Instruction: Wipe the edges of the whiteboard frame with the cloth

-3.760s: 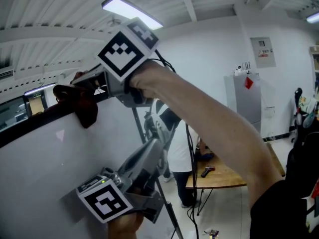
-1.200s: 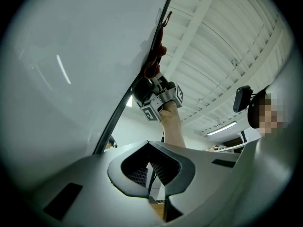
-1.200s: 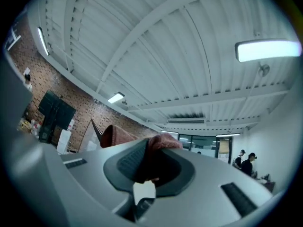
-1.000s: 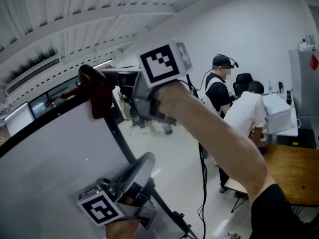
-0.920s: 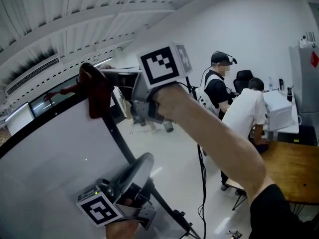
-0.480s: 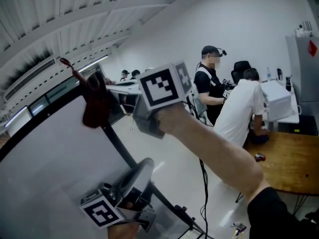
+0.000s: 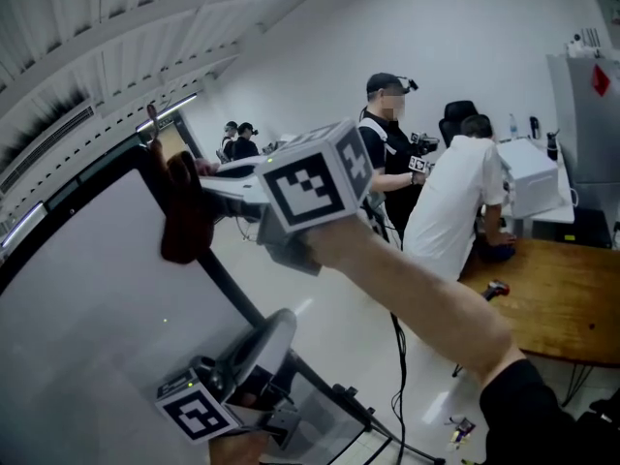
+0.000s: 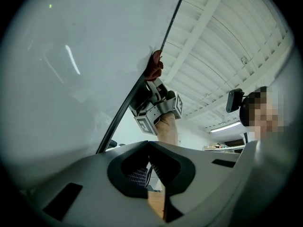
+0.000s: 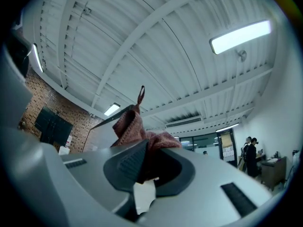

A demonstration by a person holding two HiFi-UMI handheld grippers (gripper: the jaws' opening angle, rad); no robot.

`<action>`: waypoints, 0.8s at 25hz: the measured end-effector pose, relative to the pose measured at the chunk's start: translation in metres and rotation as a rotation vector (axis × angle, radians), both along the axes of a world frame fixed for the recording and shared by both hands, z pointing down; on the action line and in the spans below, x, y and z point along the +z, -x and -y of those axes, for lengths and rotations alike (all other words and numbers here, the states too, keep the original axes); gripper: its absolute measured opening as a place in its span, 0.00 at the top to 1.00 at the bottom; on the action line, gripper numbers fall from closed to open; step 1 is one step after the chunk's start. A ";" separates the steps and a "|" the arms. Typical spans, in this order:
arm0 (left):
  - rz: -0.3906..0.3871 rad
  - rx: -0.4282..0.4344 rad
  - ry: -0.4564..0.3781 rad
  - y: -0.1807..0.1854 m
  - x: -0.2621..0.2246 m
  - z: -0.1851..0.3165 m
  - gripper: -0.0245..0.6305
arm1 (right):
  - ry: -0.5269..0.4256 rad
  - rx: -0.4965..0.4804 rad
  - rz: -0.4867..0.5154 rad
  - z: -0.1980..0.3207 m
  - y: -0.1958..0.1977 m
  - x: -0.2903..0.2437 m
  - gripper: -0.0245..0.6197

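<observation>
Seen in the head view, the right gripper (image 7: 201,184) reaches to the upper left of the frame, its jaws clamped tight on a dark red cloth (image 7: 182,223). The right gripper view shows that cloth bunched between the pads. The cloth lies against the black whiteboard frame (image 7: 225,281), just below its top corner. A few seconds ago it sat further back along the top edge, and a second ago it was at the corner itself. It has now come round onto the side edge. This suggests the top edge is wiped and the run down the side is starting.

The left gripper (image 7: 278,324), at lower centre, has its jaws closed together with nothing between them. It sits near the lower part of that same edge, much where it was before, perhaps steadying the whiteboard (image 7: 87,308).

At the right, well apart, a person in a white shirt (image 7: 450,206) bends over a wooden table (image 7: 557,303)
</observation>
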State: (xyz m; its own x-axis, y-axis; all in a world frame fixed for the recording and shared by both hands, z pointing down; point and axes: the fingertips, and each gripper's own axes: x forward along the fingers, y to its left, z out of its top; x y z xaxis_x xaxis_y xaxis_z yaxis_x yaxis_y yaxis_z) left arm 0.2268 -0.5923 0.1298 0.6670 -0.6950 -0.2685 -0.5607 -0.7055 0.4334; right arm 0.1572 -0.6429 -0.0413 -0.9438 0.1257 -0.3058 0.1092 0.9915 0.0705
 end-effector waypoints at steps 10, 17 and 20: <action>-0.004 0.016 0.015 0.000 0.027 -0.001 0.98 | 0.045 -0.019 -0.040 0.003 0.004 0.057 0.89; 0.014 0.014 0.073 0.003 0.012 -0.001 0.98 | 0.107 -0.046 -0.080 0.006 0.011 0.066 0.89; 0.016 0.024 0.104 0.003 0.008 0.001 0.98 | 0.140 -0.057 -0.090 0.009 0.013 0.067 0.89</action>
